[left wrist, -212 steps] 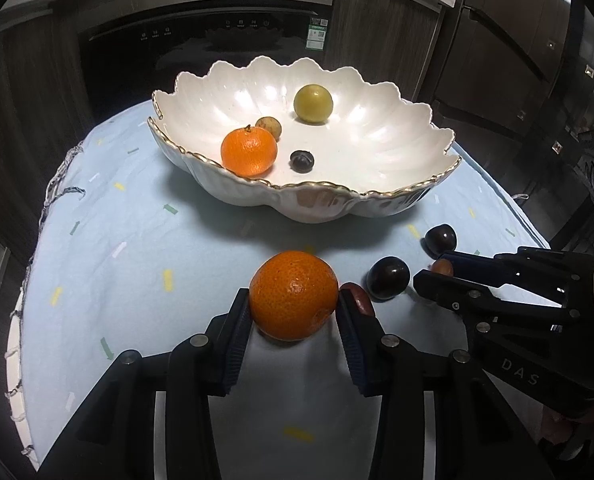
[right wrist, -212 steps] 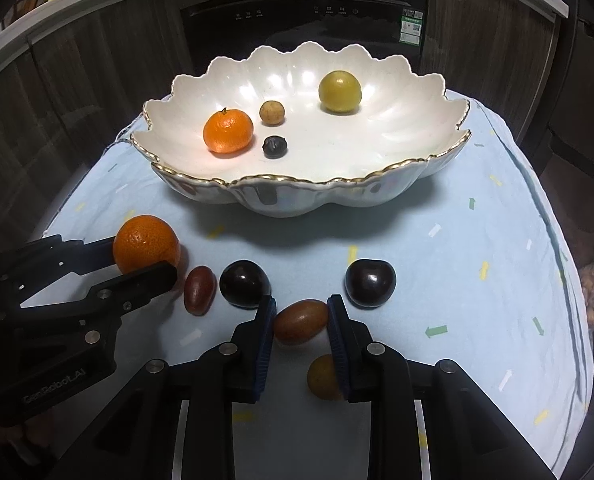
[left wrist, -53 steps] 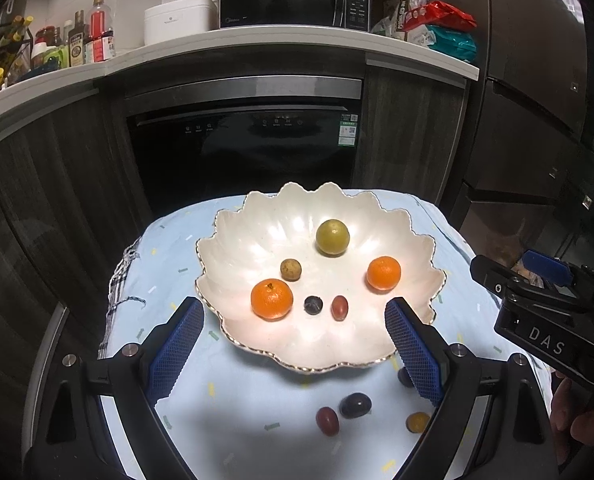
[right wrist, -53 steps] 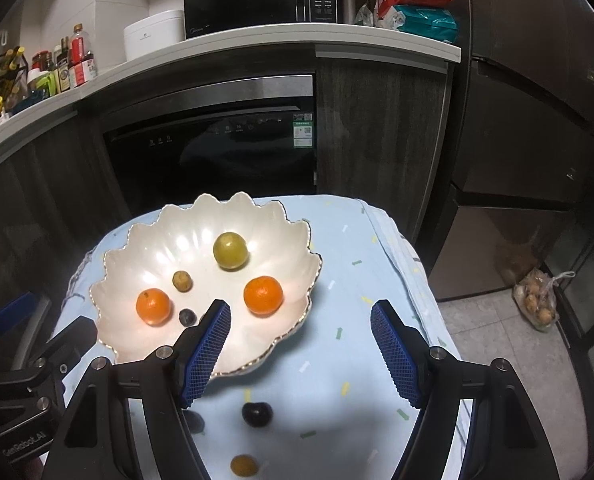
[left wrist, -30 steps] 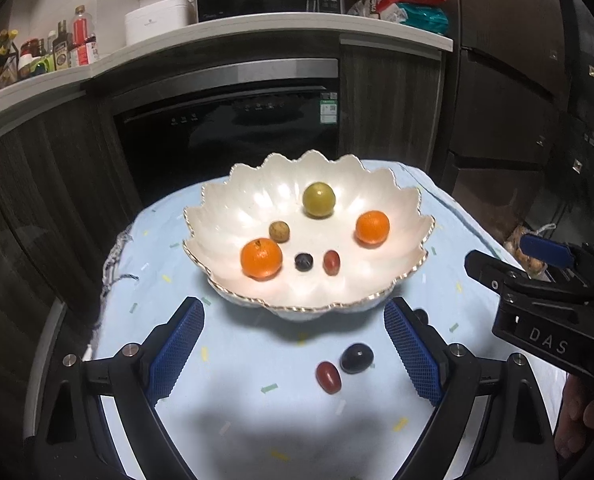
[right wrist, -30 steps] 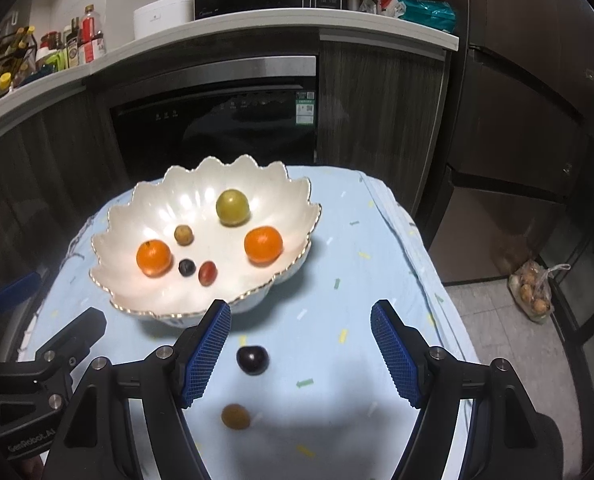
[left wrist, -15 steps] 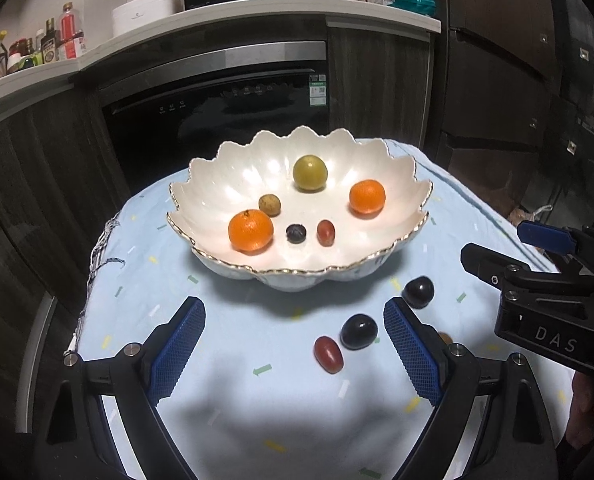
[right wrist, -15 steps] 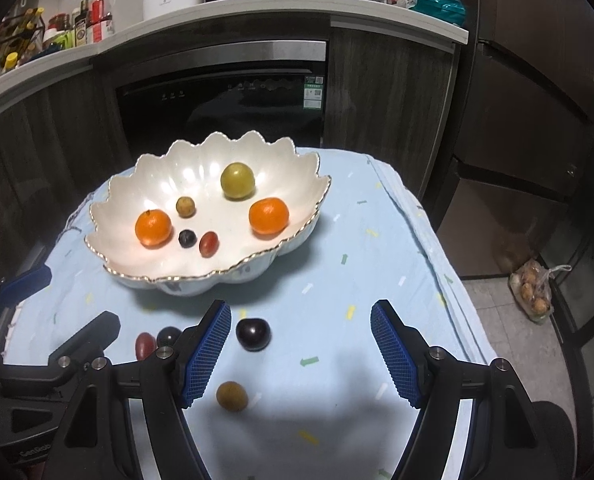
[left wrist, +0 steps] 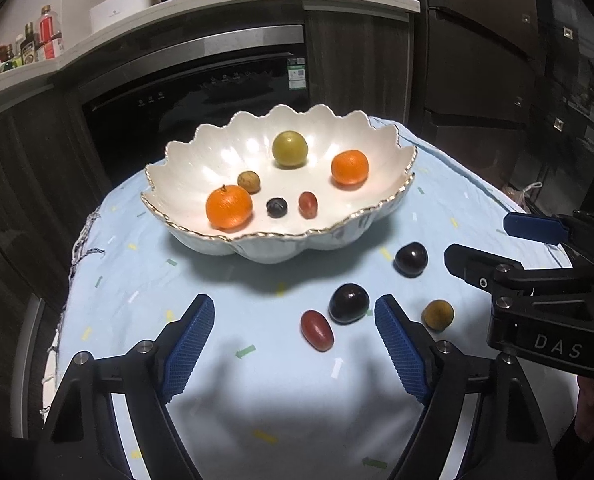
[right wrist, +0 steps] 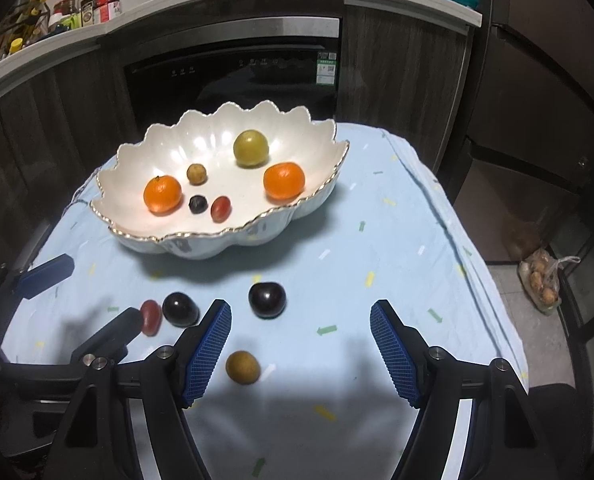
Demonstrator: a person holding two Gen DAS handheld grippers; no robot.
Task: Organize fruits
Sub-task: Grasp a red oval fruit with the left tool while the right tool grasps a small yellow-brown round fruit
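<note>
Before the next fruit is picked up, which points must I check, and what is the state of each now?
1. Left tool open and holding nothing: ok.
2. Right tool open and holding nothing: ok.
3. Fruit remaining on the cloth: not ok. The red oval fruit, two dark plums and the small yellow-brown fruit are outside.
4. Free room in the bowl: ok.
5. Bowl standing level on the cloth: ok.
6. Nearest fruit centred between the left tool's pads: not ok, it lies to the right.
</note>
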